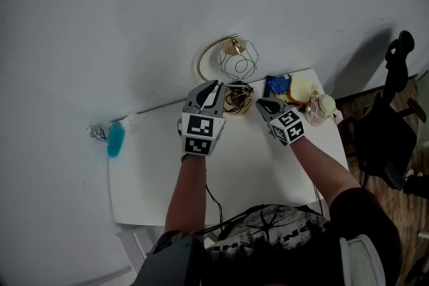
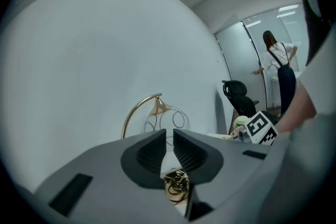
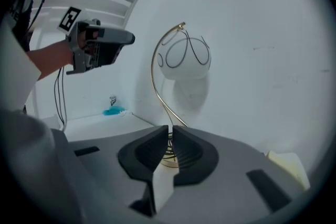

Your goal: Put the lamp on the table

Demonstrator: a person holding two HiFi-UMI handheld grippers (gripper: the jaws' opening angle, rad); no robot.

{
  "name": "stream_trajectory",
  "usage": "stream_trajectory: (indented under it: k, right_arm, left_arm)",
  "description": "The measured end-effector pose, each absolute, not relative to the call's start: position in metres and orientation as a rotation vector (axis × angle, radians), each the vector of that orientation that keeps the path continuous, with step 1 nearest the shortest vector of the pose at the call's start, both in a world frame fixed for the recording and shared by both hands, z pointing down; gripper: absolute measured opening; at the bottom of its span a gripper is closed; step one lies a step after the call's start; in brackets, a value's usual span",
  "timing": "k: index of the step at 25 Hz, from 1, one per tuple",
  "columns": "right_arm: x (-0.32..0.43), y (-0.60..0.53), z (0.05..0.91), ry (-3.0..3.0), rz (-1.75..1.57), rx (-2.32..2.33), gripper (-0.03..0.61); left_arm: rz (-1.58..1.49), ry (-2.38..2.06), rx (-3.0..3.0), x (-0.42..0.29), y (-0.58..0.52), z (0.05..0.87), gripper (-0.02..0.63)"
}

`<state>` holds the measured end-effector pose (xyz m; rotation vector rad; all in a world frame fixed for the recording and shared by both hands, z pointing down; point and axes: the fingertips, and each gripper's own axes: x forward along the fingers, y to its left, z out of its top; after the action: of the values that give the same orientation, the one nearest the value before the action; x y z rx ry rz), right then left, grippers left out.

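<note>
Lamp (image 1: 236, 58) in every view; person (image 2: 278, 68) only in left gripper view.

The white bench (image 1: 221, 171) stands with its far edge against a white wall (image 1: 134, 23), and most of its top is bare. At the middle of that far edge stands the lamp (image 1: 234, 47), its gold stem arching up to a wire cage shade. A coil of dark cable (image 1: 235, 98) is bundled on the lamp's round base. Just to the right of the base, in the far right corner, lies a cluster of small things: a blue packet (image 1: 274, 85), a pale yellow round thing (image 1: 301, 88), a cream lidded jar (image 1: 326, 104) and something pink (image 1: 313, 114) beside it. At the far left corner lies a bright blue thing (image 1: 116, 138), too blurred to name.
</note>
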<state>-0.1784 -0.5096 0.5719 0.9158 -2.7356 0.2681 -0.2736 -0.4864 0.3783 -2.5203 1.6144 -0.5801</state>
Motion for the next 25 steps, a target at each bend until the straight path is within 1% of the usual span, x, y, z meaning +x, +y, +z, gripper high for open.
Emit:
stream_trajectory:
  k: [1, 5, 7, 11, 20, 25]
  right_arm:
    - [-0.177, -0.501, 0.565, -2.747, 0.257, 0.91, 0.035]
    - [-0.173, -0.467, 0.542, -2.78, 0.188, 0.843, 0.023]
    - [-0.174, -0.449, 0.531, -2.801, 0.171, 0.802, 0.021]
    - [-0.17, -0.413, 0.513, -2.841, 0.128, 0.758, 0.021]
    - [-0.133, -0.374, 0.501, -2.87, 0.23, 0.853, 0.021]
    - [-0.124, -0.364, 0.492, -2.869, 0.157, 0.87, 0.021]
  left_arm:
    - [-0.551, 1.63, -2.547, -0.274, -0.477, 0.385, 0.046]
    - [-0.448, 1.651, -2.645, -0.271, -0.442, 0.412, 0.027]
    - [-0.435, 1.654, -2.699, -0.269, -0.427, 0.43, 0.023]
    - [-0.282, 1.648, -2.851, -0.264, -0.399, 0.451, 0.021]
    - [-0.316, 1.638, -2.908, -0.266, -0.347, 0.489, 0.018]
    - [-0.348, 1.577, -2.957, -0.258, -0.328, 0.496, 0.017]
